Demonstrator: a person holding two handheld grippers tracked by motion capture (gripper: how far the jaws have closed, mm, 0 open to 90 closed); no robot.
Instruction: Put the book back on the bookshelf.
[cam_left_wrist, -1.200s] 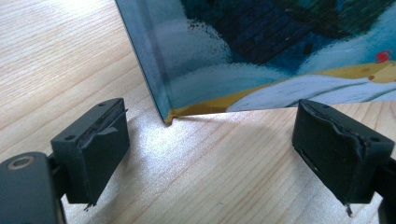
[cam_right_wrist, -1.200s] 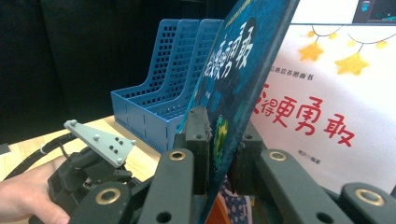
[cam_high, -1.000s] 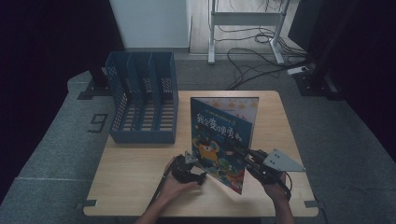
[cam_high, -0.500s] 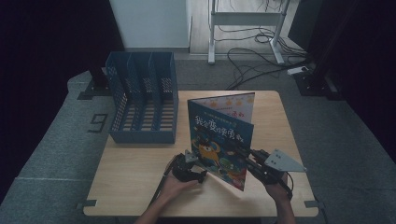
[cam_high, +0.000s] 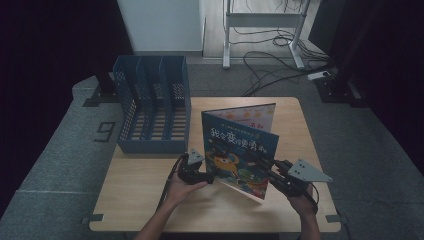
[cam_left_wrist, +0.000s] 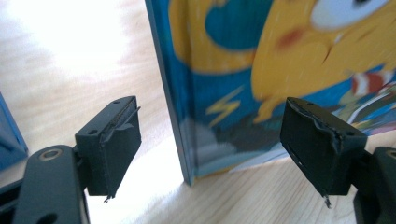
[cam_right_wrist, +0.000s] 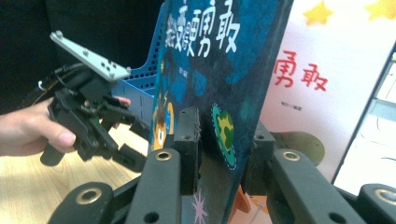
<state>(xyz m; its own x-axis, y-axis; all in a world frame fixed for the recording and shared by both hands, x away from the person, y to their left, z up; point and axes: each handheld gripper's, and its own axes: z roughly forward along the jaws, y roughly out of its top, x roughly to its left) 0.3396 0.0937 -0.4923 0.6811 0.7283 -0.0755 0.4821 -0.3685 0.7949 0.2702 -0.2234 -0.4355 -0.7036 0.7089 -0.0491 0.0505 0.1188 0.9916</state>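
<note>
Upright, the picture book (cam_high: 240, 152) stands between both hand-held grippers.

In the left gripper view the picture book (cam_left_wrist: 280, 84) is cut off by the top and right edges, its cover art blurred; in the right gripper view the right tongs (cam_right_wrist: 219, 154) hide its lower edge; the counter (cam_high: 150, 200) runs off the high view's bottom edge.

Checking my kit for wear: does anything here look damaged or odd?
Yes. The black pads on the left claw are torn, with frayed edges peeling. The book stands tilted on the table, front cover between the right claw pads.
</note>
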